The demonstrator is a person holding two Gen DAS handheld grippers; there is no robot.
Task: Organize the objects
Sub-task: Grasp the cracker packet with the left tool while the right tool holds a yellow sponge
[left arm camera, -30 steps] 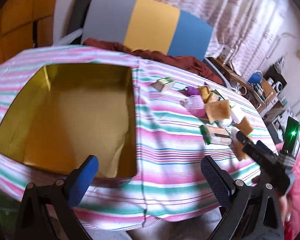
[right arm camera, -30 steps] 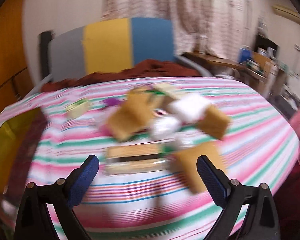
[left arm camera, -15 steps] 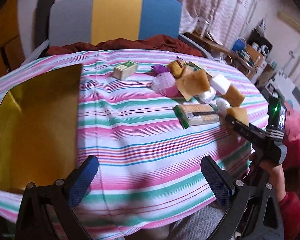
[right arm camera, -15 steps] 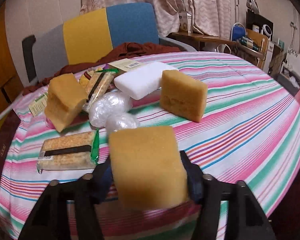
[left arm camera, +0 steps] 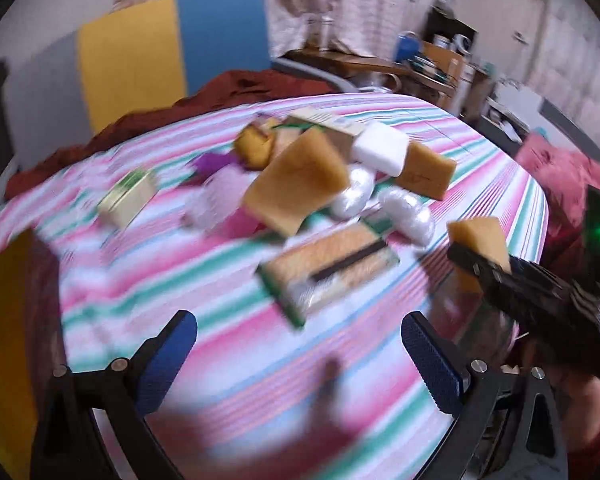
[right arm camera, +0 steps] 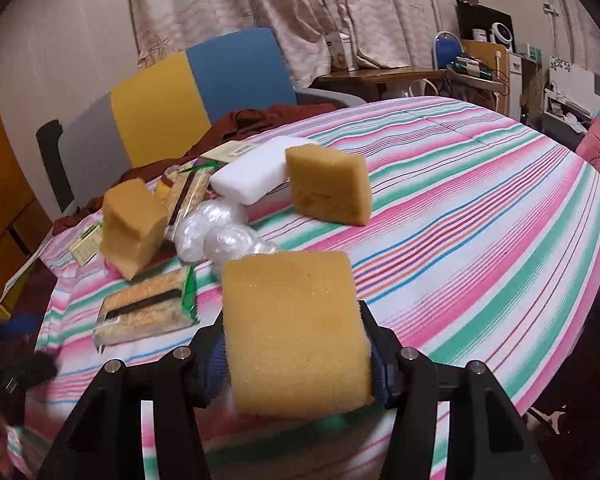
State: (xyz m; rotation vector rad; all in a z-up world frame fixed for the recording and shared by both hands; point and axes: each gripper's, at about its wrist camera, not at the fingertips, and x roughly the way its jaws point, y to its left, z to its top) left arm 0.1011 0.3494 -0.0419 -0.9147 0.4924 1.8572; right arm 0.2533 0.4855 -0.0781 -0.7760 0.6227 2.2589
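My right gripper (right arm camera: 296,364) has a yellow sponge (right arm camera: 296,332) between its blue pads, which press on its sides while the jaws are closing. In the left wrist view that same gripper (left arm camera: 476,258) holds the sponge (left arm camera: 480,236) just above the striped table (right arm camera: 480,240). My left gripper (left arm camera: 298,344) is open over bare cloth with nothing between its fingers. Ahead of it lies a pile: a wrapped flat pack (left arm camera: 332,268), two more yellow sponges (right arm camera: 328,188) (right arm camera: 130,224), a white foam block (right arm camera: 256,172) and clear plastic bundles (right arm camera: 216,232).
A small green-and-cream box (left arm camera: 130,196) lies left of the pile. The gold-lined box (left arm camera: 4,320) shows at the left edge of the left wrist view. A grey, yellow and blue chair (right arm camera: 196,92) with a dark red cloth stands behind the table.
The right gripper went from wide open to closed around the yellow sponge. The left wrist view swung right, from over the gold box to the pile, and is now blurred.
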